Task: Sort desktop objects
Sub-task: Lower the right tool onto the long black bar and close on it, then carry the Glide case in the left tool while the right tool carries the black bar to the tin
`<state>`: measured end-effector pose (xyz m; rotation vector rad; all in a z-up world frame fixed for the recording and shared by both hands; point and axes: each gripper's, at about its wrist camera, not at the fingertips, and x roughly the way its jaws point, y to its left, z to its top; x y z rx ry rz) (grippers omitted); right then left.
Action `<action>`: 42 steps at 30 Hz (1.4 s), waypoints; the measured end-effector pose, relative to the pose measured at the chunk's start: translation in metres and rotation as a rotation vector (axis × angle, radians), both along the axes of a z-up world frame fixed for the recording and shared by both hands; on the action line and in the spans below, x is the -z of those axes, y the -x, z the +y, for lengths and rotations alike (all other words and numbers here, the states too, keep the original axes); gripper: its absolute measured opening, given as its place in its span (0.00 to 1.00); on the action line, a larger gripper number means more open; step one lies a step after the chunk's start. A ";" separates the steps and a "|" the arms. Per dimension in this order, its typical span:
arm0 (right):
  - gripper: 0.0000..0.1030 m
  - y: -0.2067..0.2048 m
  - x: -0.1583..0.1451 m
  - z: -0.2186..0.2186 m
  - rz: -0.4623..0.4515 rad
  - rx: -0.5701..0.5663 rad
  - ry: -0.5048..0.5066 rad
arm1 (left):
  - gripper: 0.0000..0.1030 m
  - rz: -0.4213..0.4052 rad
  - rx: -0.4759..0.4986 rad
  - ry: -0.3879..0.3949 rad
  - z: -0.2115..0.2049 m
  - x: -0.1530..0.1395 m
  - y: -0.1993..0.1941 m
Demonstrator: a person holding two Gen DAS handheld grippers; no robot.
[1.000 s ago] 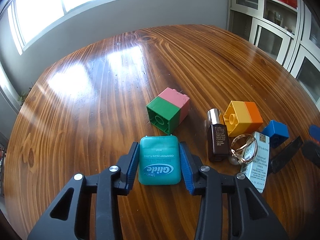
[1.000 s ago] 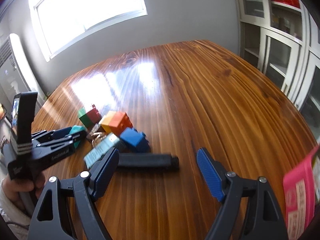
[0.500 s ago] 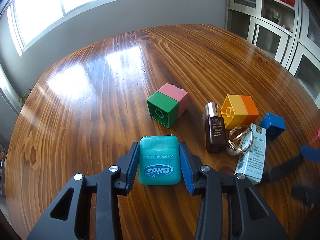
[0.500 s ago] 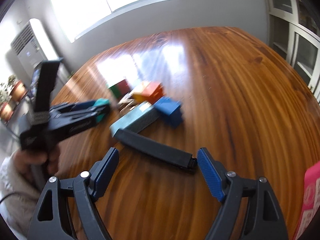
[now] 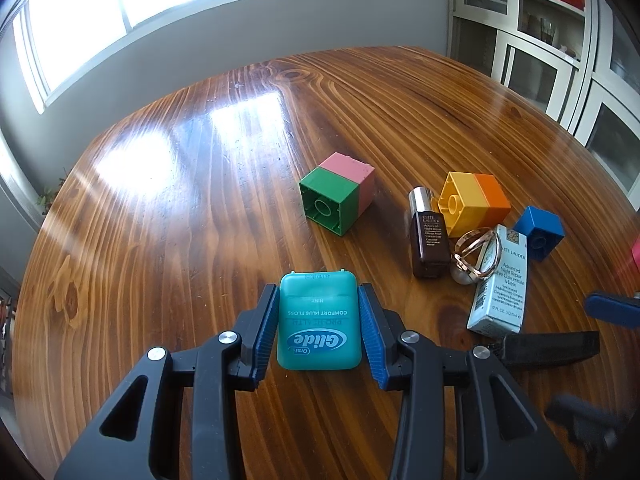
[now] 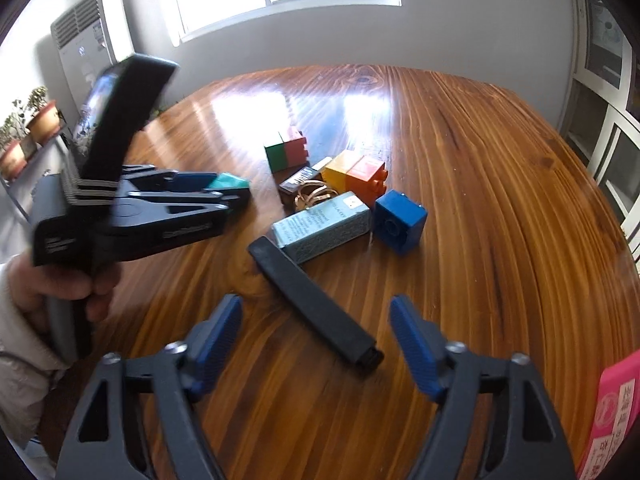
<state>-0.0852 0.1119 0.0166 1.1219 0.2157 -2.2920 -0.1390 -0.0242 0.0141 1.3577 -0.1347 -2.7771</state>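
Note:
My left gripper (image 5: 319, 312) is shut on a teal Glide floss box (image 5: 319, 322), held just over the wooden table (image 5: 180, 200); it also shows in the right wrist view (image 6: 230, 182). My right gripper (image 6: 316, 332) is open and empty, its pads either side of the near end of a black bar (image 6: 316, 300) lying on the table. Beyond lie a pale blue Estée Lauder carton (image 6: 322, 226), a blue block (image 6: 400, 220), a yellow-orange block (image 6: 356, 174), a green-pink block (image 6: 286, 152), a brown serum bottle (image 5: 428, 240) and a gold ring clip (image 5: 478, 254).
A pink packet (image 6: 612, 412) lies at the table's right edge near my right gripper. White glass-door cabinets (image 5: 560, 52) stand at the far right. An air conditioner (image 6: 92, 28) and potted plants (image 6: 28, 128) stand to the left.
My right gripper has swung left and come down toward the black bar, which now lies between its open fingers. My left gripper has drawn back a little with the floss box.

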 end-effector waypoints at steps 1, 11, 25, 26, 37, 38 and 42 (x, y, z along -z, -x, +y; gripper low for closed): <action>0.66 -0.001 0.003 -0.001 -0.005 0.003 -0.007 | 0.42 0.002 0.001 0.000 0.000 0.000 -0.001; 0.23 -0.015 0.013 0.001 -0.021 0.009 -0.011 | 0.42 0.027 0.016 -0.001 0.004 -0.010 -0.008; 0.17 -0.053 -0.003 0.033 -0.035 0.101 0.127 | 0.42 0.096 0.078 -0.009 0.030 -0.037 -0.030; 0.17 -0.055 -0.005 0.035 -0.033 0.107 0.136 | 0.42 0.102 0.081 -0.011 0.031 -0.039 -0.032; 0.17 -0.077 -0.033 0.069 0.038 0.183 0.216 | 0.42 0.137 0.121 -0.025 0.051 -0.054 -0.044; 0.17 -0.078 -0.035 0.073 0.046 0.193 0.222 | 0.42 0.139 0.127 -0.027 0.054 -0.055 -0.046; 0.17 -0.083 -0.045 0.092 0.075 0.251 0.241 | 0.42 0.143 0.158 -0.033 0.068 -0.058 -0.047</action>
